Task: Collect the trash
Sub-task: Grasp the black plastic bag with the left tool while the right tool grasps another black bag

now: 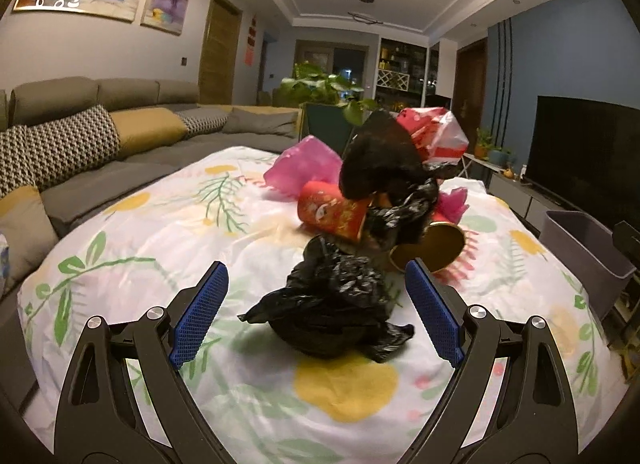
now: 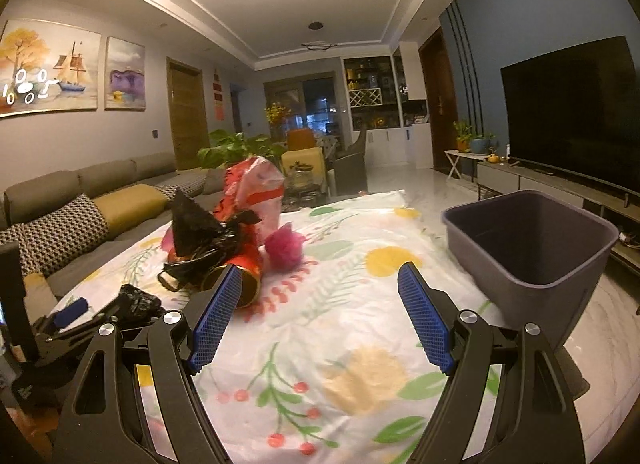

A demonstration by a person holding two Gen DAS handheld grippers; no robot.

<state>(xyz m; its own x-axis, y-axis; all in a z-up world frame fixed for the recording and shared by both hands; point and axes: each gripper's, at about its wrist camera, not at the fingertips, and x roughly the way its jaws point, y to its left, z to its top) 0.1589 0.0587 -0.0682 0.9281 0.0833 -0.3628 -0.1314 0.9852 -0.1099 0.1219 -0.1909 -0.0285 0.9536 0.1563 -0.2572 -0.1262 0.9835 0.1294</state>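
The left wrist view looks across a table under a flowered cloth (image 1: pixel 168 232), with a grey sofa (image 1: pixel 132 131) along the far left. The left gripper (image 1: pixel 316 310) has its blue fingers spread wide, with nothing between them but air; a crumpled black plastic bag (image 1: pixel 332 304) lies on the cloth just beyond, in line with the gap, and contact cannot be judged. Behind it sits the trash heap: a pink bag (image 1: pixel 304 165), a red cylinder (image 1: pixel 332 211) on its side, a larger black bag (image 1: pixel 384 159) draped over it, a gold-lined can (image 1: pixel 432 246) with its mouth toward the camera, and a red-and-white bag (image 1: pixel 436 133) at the far end. At the right edge only a corner of the grey bin (image 1: pixel 584 244) appears.

The right wrist view shows what that one crops. The left gripper (image 2: pixel 76 316) appears at the near left, by the small black bag (image 2: pixel 138 302). The heap (image 2: pixel 224 236) stands left of centre, with a pink crumpled ball (image 2: pixel 285 248) beside it. The right gripper (image 2: pixel 320 312) is spread apart too, holding nothing, over bare cloth. To the right, the bin (image 2: pixel 532 260) stands whole at the table's edge, its inside dark, a television (image 2: pixel 568 111) beyond.
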